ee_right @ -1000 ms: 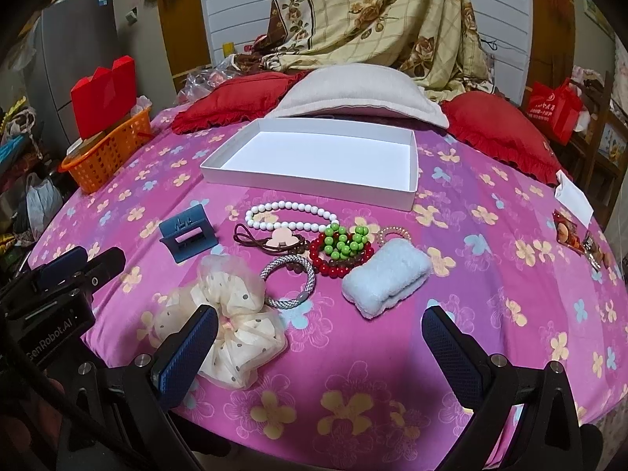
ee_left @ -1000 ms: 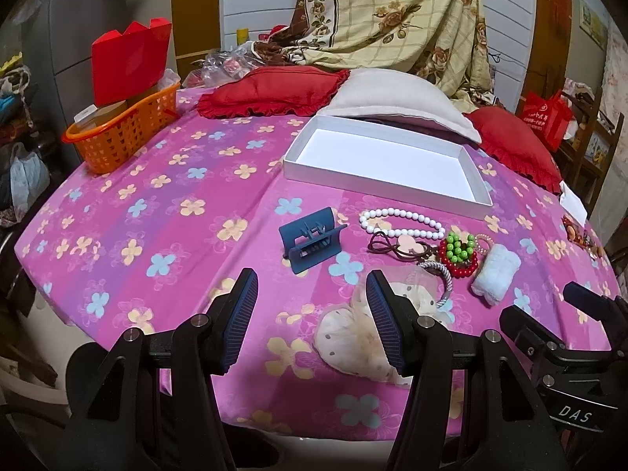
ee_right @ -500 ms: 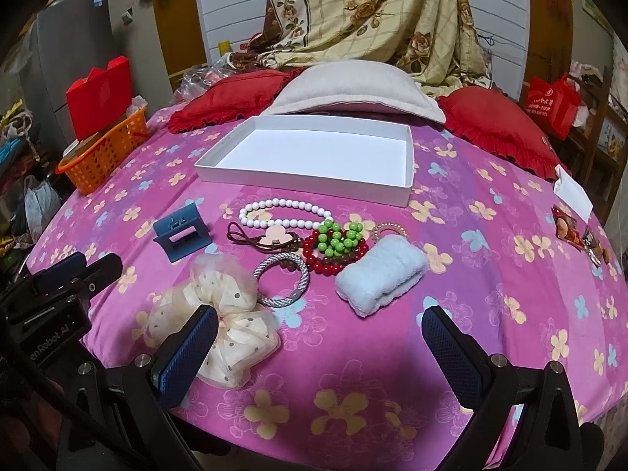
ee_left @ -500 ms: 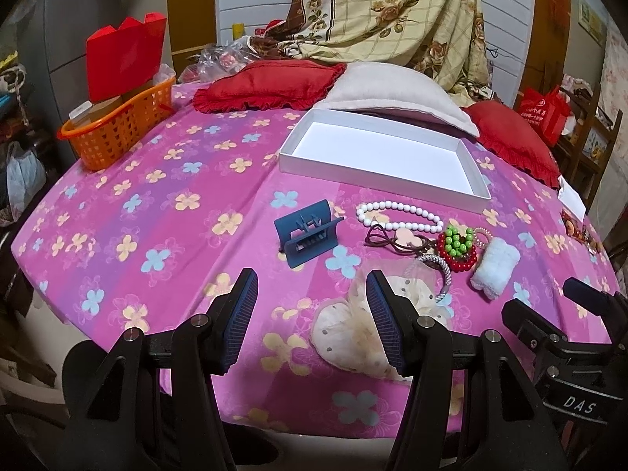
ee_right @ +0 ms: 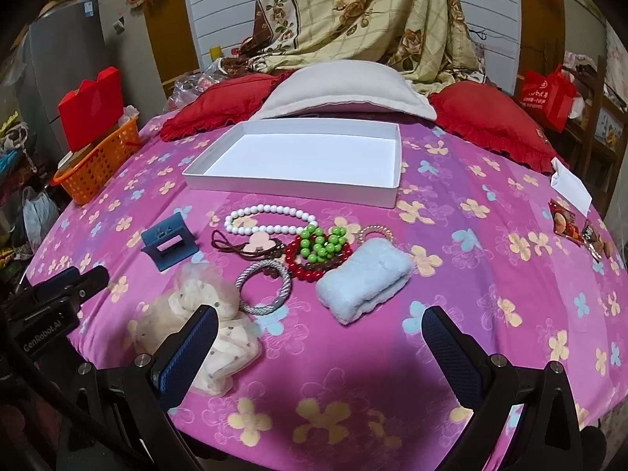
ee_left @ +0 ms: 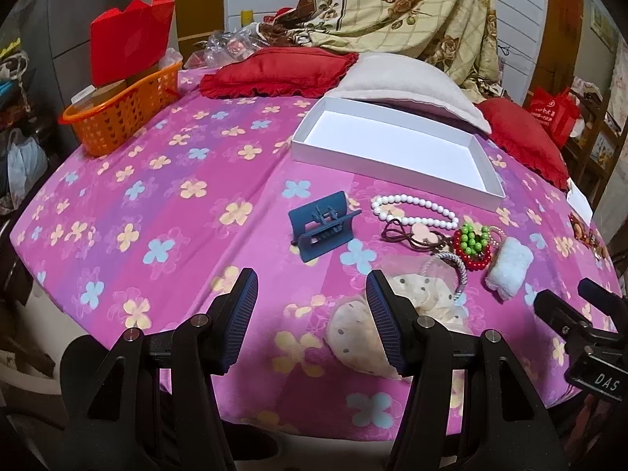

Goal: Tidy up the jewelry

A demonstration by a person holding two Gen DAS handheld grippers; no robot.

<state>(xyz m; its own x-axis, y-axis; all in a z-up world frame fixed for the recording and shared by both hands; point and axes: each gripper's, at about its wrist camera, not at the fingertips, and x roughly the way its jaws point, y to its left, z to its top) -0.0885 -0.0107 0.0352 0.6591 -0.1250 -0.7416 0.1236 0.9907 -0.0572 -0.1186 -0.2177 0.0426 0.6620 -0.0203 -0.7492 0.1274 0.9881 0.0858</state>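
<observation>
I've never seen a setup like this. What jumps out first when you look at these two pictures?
The loud pink flowered bedspread fills both views, with an empty white tray lying near its far side before the pillows. In front of the tray sits a huddle of trinkets: a white bead necklace, red and green beads, a blue hair claw. Low in each view, a pair of open black fingers frames it all.

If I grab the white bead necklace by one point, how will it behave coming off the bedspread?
The white bead necklace looks like a loose strung loop, so it will probably droop and swing. Its beads look smooth and round, so pads may slip. It touches the brown hair tie, which might drag along.
</observation>
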